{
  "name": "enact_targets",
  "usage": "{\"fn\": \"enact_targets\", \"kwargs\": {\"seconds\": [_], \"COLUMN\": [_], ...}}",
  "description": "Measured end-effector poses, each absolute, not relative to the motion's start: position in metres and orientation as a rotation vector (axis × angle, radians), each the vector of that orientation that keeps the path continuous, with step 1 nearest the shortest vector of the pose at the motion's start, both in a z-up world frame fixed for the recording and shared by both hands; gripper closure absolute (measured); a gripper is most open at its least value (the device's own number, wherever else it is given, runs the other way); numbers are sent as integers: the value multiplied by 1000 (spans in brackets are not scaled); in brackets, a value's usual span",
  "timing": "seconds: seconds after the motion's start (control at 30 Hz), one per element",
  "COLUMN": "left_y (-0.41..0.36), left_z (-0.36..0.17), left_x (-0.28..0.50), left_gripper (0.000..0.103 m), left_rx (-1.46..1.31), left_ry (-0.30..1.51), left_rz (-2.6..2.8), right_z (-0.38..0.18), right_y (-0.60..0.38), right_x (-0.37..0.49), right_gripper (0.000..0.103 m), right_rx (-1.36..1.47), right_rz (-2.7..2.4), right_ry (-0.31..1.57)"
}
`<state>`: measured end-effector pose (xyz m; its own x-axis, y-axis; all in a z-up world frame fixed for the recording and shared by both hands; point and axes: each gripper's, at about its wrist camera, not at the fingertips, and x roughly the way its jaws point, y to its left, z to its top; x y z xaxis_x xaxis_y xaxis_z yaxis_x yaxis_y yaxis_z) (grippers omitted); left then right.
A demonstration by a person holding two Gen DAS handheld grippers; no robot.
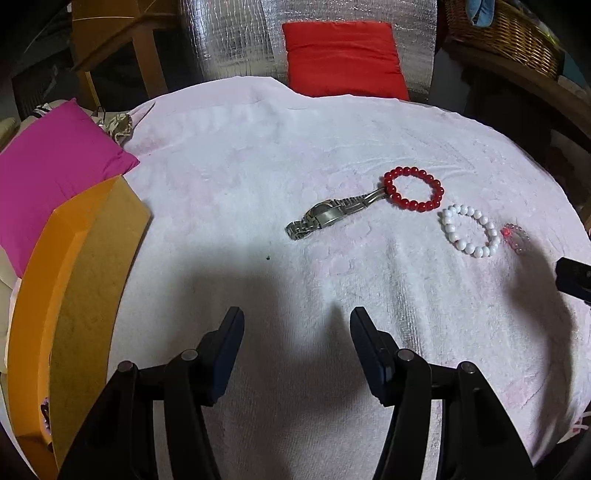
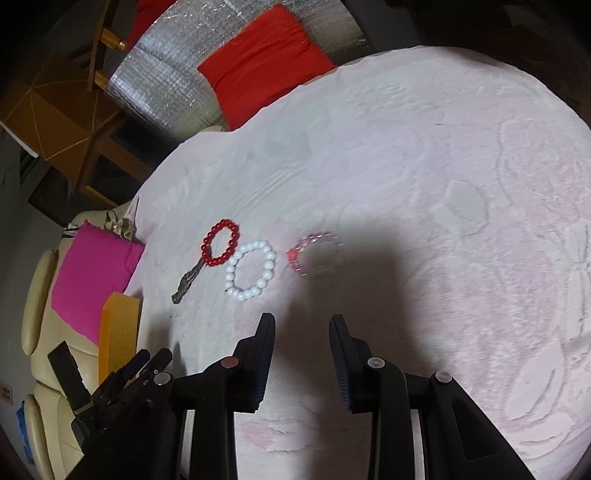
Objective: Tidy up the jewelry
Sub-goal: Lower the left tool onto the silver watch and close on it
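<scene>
A silver metal watch [image 1: 325, 216] lies on the pale pink towel [image 1: 258, 166], its band end touching a red bead bracelet [image 1: 413, 188]. A white bead bracelet [image 1: 469, 230] and a clear pink bracelet [image 1: 515, 236] lie to the right. In the right wrist view the same row shows: watch [image 2: 186, 282], red bracelet [image 2: 221, 242], white bracelet [image 2: 251, 275], clear pink bracelet [image 2: 316, 254]. My left gripper [image 1: 297, 317] is open and empty, short of the watch. My right gripper [image 2: 302, 321] is open and empty, just short of the clear bracelet.
An open orange box [image 1: 77, 295] stands at the towel's left edge, also in the right wrist view [image 2: 118, 332]. A magenta cushion [image 1: 55, 170] lies behind it. A red cushion [image 1: 343, 55] lies beyond the far edge. A wicker basket [image 1: 509, 33] is at far right.
</scene>
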<state>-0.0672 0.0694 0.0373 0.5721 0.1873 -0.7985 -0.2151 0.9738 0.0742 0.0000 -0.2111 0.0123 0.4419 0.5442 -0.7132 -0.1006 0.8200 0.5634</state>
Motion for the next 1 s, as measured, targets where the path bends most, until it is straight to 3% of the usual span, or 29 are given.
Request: {"fn": "enact_targets", "kwargs": {"seconds": [0.5, 0.63, 1.0], "left_y": [82, 86, 99], "left_z": [39, 38, 30], "left_x": [-61, -60, -39], "left_gripper": [40, 40, 34], "left_rx": [-73, -83, -84], "left_ry": [937, 948, 982], "left_rz": [237, 234, 257], "right_z": [2, 2, 0], "right_y": [-161, -150, -142], "right_x": [6, 8, 14], "right_gripper": [70, 48, 47], "right_rx": [430, 420, 374], "right_rz": [454, 459, 440], "right_ry": [1114, 1113, 1087]}}
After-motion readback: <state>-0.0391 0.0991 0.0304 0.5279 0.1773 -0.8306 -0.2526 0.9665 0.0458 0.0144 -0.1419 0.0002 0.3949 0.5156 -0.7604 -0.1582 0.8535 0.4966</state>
